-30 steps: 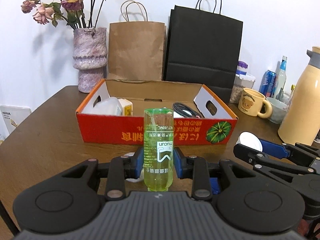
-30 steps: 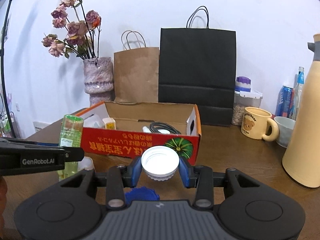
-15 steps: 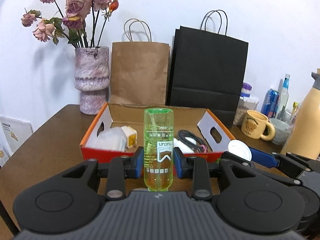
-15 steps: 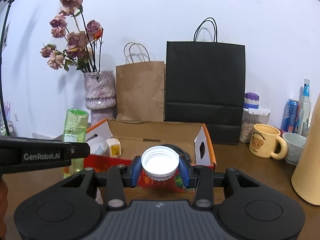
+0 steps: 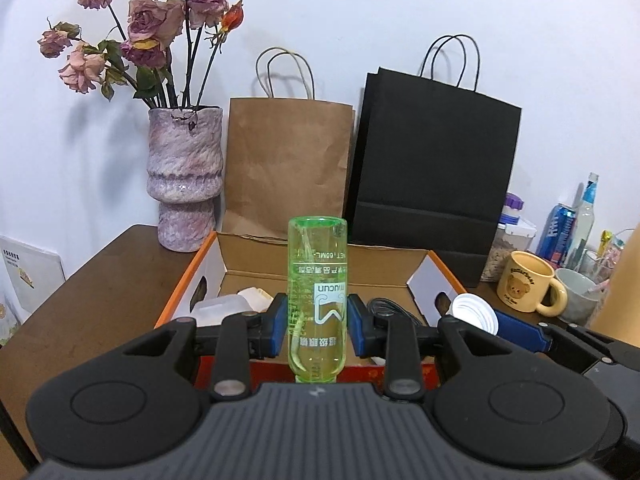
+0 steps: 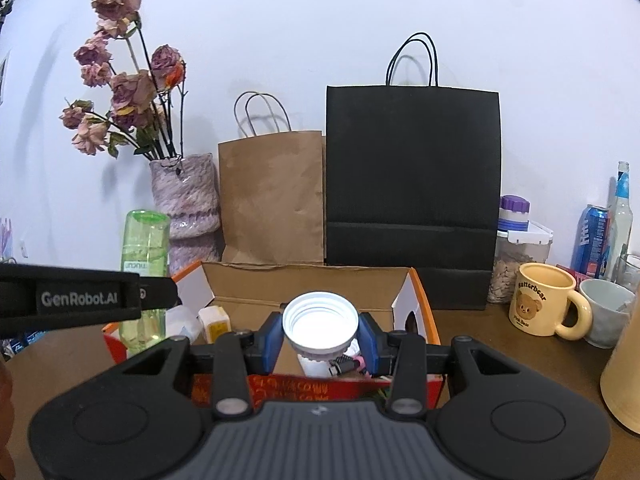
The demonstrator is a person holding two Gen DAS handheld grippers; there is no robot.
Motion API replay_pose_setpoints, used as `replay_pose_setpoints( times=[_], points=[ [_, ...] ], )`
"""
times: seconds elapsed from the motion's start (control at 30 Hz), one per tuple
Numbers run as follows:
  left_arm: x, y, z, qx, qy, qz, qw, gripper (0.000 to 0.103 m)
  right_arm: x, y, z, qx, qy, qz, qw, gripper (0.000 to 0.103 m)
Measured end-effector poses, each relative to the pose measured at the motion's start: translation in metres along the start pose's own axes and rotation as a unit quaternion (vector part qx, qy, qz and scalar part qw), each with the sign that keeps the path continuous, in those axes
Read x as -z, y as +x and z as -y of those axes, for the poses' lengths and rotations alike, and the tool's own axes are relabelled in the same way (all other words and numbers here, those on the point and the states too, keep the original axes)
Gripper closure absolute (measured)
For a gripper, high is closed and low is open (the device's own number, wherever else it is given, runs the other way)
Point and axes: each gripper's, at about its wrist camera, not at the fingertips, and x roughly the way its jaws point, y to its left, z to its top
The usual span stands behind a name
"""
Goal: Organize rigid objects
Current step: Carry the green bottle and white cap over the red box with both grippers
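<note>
Green bottle (image 5: 317, 300) sits upside down, clamped in the left claw (image 5: 317, 330) above the cardboard box (image 5: 416, 268); the right claw (image 6: 320, 342) grips a white cap (image 6: 319, 324) over the same box.

wall (image 5: 400, 8): plain white | table (image 5: 100, 280): dark brown wood | light: soft, even

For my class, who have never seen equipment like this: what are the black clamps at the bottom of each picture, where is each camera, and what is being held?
Each clamp is a hand-held two-finger gripper; a person carries one per hand, with a camera looking along its fingers. The left gripper is shut on a green bottle, held upside down. The right gripper is shut on a white cap. Ahead, on a brown table, sits an open cardboard box with small items inside. Behind stand a vase, two paper bags and a bear mug.
</note>
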Motion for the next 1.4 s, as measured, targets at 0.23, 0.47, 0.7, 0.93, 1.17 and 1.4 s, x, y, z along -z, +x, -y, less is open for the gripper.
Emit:
replay_pose_setpoints(
  times=[0.23,0.47,0.7,0.93,1.17,1.4],
  points=[
    [-0.006,0.019,0.004,-0.004,0.003,0.002,1.0000,0.071,-0.008,0.023,0.004,0.001,0.006,0.001,1.000,0.064],
    [-0.015,0.043,0.001,-0.016,0.002,0.005,0.9999,0.071,-0.016,0.049,0.010,0.005,0.008,0.000,1.000,0.064],
    [-0.023,0.066,-0.001,-0.022,0.004,0.005,0.9997,0.071,-0.020,0.074,0.013,0.004,0.005,-0.008,1.000,0.064],
    [-0.027,0.087,-0.003,-0.031,0.009,0.002,0.9995,0.071,-0.022,0.092,0.016,0.006,0.002,-0.014,1.000,0.064],
    [-0.029,0.104,-0.007,-0.037,0.013,-0.006,0.9992,0.071,-0.022,0.107,0.022,0.011,-0.001,-0.021,1.000,0.064],
    [-0.028,0.114,-0.013,-0.040,0.010,-0.009,0.9991,0.071,-0.016,0.115,0.023,0.012,-0.004,-0.034,0.999,0.064]
  ],
)
